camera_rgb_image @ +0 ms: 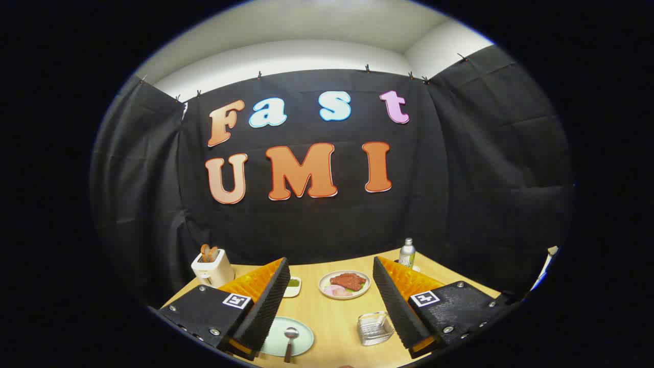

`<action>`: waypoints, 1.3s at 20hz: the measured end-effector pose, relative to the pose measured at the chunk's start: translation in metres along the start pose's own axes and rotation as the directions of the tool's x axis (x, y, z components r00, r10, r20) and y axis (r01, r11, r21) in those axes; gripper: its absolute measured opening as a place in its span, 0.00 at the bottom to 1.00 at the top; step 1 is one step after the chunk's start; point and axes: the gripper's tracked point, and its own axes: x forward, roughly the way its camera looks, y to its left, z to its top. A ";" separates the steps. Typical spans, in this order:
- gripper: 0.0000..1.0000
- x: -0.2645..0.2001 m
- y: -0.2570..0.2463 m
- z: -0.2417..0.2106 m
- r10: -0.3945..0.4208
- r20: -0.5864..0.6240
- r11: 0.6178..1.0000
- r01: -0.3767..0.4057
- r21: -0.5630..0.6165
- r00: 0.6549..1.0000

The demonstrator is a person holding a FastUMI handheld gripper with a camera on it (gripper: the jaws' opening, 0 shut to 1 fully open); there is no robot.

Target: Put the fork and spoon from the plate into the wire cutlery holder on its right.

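A pale green plate (pixel 301 333) lies on the wooden table, partly behind my left finger (pixel 265 306). A spoon (pixel 290 341) rests on it, bowl pointing away from me, handle toward me. No fork can be made out; the left finger hides part of the plate. To the plate's right stands the wire cutlery holder (pixel 374 328), close to my right finger (pixel 396 301). My gripper (pixel 329 301) hovers above the table, open wide, with nothing between its fingers; plate and holder sit low between them.
Beyond the fingers sits a white plate of red meat and garnish (pixel 344 284). A toaster with bread slices (pixel 212 266) stands at the far left, a small white dish (pixel 292 286) next to it, and a bottle (pixel 406 253) at the far right.
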 end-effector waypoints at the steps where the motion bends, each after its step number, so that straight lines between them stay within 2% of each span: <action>1: 0.97 -0.001 0.005 -0.003 -0.002 -0.011 1.000 0.002 -0.001 1.000; 10: 0.97 0.000 0.047 -0.018 0.054 -0.055 0.998 -0.055 -0.023 0.997; 17: 0.97 0.000 0.057 -0.040 0.078 -0.087 0.996 -0.081 -0.037 0.993; 20: 0.97 0.004 0.065 -0.066 0.091 -0.126 0.994 -0.098 -0.056 0.988; 26: 0.98 0.017 0.080 -0.157 0.109 -0.286 0.985 -0.142 -0.098 0.952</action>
